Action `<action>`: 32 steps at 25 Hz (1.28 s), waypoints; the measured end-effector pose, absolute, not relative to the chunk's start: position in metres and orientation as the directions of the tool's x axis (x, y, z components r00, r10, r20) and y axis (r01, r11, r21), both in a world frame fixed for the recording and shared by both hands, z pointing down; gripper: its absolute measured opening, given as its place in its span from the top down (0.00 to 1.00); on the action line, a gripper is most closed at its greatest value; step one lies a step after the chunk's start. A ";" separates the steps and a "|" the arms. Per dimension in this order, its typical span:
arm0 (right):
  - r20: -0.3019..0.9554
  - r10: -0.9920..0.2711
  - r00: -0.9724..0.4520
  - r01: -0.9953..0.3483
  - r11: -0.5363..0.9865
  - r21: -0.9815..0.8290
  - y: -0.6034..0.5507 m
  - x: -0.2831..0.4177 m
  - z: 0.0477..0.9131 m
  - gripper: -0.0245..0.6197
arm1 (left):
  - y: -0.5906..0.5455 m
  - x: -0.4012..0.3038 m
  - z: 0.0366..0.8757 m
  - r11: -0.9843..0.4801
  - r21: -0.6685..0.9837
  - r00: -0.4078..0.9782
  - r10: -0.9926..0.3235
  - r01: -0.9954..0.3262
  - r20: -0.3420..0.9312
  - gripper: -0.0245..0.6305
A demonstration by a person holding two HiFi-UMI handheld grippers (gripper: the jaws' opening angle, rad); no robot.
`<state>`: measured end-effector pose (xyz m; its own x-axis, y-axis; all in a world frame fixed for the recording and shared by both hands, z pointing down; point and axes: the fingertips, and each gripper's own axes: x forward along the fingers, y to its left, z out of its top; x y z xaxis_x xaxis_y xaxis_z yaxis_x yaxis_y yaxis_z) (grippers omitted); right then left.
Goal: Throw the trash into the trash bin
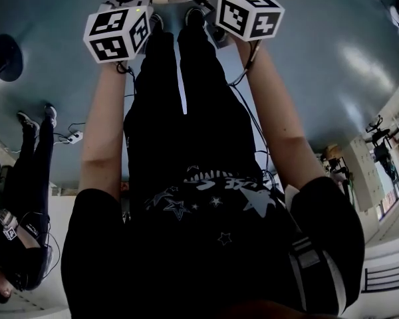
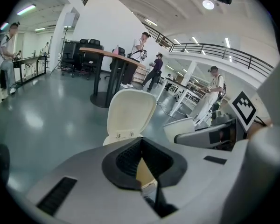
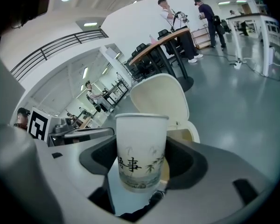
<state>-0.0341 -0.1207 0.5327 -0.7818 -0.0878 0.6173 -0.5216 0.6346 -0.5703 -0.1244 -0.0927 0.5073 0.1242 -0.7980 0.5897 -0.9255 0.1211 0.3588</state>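
The right tool (image 3: 142,161) is clamped on a white paper cup (image 3: 141,141), which stands upright between the jaws with its printed side to the camera. Straight past the cup, at twelve o'clock, is the cream trash bin (image 3: 188,132), its lid (image 3: 161,97) tipped up and open, on the grey floor (image 3: 245,90).

The left tool (image 2: 141,146) has its ribbed pads (image 2: 126,157) closed, meeting at the tips. A tan sliver shows low in the gap; I cannot tell what it is. The same bin sits at twelve o'clock there.
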 end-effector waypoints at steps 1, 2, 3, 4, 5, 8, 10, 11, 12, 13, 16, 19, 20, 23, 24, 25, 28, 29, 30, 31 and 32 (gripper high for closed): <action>0.620 -0.079 -0.780 -0.520 0.632 -0.574 -0.119 -0.036 0.539 0.47 | -0.092 -0.125 0.514 0.124 0.357 0.124 -0.793 -0.926 0.597 0.95; 0.623 -0.071 -0.779 -0.520 0.629 -0.578 -0.116 -0.037 0.546 0.47 | -0.091 -0.126 0.521 0.127 0.355 0.124 -0.786 -0.926 0.605 0.95; 0.627 -0.065 -0.776 -0.523 0.624 -0.581 -0.114 -0.038 0.553 0.47 | -0.089 -0.126 0.528 0.131 0.355 0.125 -0.780 -0.925 0.614 0.95; 0.632 -0.061 -0.772 -0.527 0.618 -0.584 -0.112 -0.038 0.560 0.47 | -0.087 -0.126 0.535 0.137 0.357 0.126 -0.773 -0.924 0.622 0.95; 0.637 -0.060 -0.768 -0.533 0.611 -0.585 -0.110 -0.037 0.566 0.47 | -0.085 -0.126 0.541 0.142 0.359 0.127 -0.766 -0.923 0.630 0.95; 0.649 -0.065 -0.758 -0.554 0.589 -0.589 -0.109 -0.035 0.582 0.47 | -0.081 -0.126 0.557 0.156 0.365 0.129 -0.751 -0.918 0.648 0.95; 0.656 -0.069 -0.752 -0.566 0.578 -0.588 -0.110 -0.035 0.594 0.47 | -0.081 -0.127 0.567 0.166 0.370 0.130 -0.744 -0.914 0.656 0.95; 0.659 -0.070 -0.749 -0.571 0.573 -0.587 -0.110 -0.036 0.600 0.47 | -0.081 -0.127 0.572 0.170 0.372 0.131 -0.740 -0.913 0.659 0.95; 0.662 -0.072 -0.746 -0.576 0.569 -0.587 -0.110 -0.037 0.607 0.47 | -0.081 -0.128 0.578 0.172 0.373 0.132 -0.737 -0.912 0.663 0.95; 0.664 -0.074 -0.744 -0.581 0.564 -0.587 -0.110 -0.038 0.613 0.47 | -0.082 -0.129 0.584 0.174 0.373 0.133 -0.733 -0.911 0.667 0.95; 0.661 -0.081 -0.746 -0.583 0.558 -0.590 -0.112 -0.040 0.626 0.47 | -0.083 -0.127 0.597 0.176 0.374 0.138 -0.724 -0.910 0.676 0.95; 0.650 -0.093 -0.754 -0.571 0.581 -0.580 -0.114 -0.043 0.636 0.47 | -0.087 -0.122 0.608 0.161 0.376 0.154 -0.716 -0.913 0.681 0.95; 0.656 -0.098 -0.749 -0.573 0.594 -0.565 -0.115 -0.043 0.641 0.47 | -0.088 -0.121 0.612 0.154 0.375 0.160 -0.712 -0.914 0.684 0.95; 0.679 -0.103 -0.727 -0.583 0.614 -0.531 -0.116 -0.042 0.652 0.47 | -0.091 -0.121 0.618 0.149 0.375 0.168 -0.705 -0.915 0.689 0.95; 0.684 -0.100 -0.723 -0.586 0.614 -0.529 -0.115 -0.043 0.654 0.47 | -0.091 -0.122 0.619 0.150 0.376 0.168 -0.704 -0.914 0.690 0.95; 0.689 -0.096 -0.718 -0.587 0.616 -0.525 -0.114 -0.044 0.657 0.47 | -0.090 -0.124 0.620 0.153 0.377 0.167 -0.704 -0.913 0.690 0.95; 0.710 -0.091 -0.698 -0.584 0.646 -0.492 -0.113 -0.047 0.666 0.47 | -0.091 -0.124 0.628 0.160 0.381 0.168 -0.699 -0.911 0.695 0.95; 0.717 -0.094 -0.691 -0.585 0.656 -0.478 -0.114 -0.048 0.669 0.47 | -0.092 -0.124 0.631 0.162 0.383 0.169 -0.697 -0.910 0.697 0.95; 0.724 -0.097 -0.683 -0.589 0.660 -0.467 -0.115 -0.048 0.673 0.47 | -0.093 -0.124 0.635 0.165 0.384 0.170 -0.695 -0.908 0.699 0.95; 0.729 -0.100 -0.677 -0.595 0.657 -0.462 -0.115 -0.049 0.677 0.47 | -0.092 -0.124 0.639 0.169 0.385 0.169 -0.692 -0.907 0.701 0.95; 0.734 -0.102 -0.671 -0.604 0.650 -0.462 -0.115 -0.050 0.680 0.47 | -0.091 -0.126 0.642 0.175 0.385 0.166 -0.690 -0.906 0.704 0.95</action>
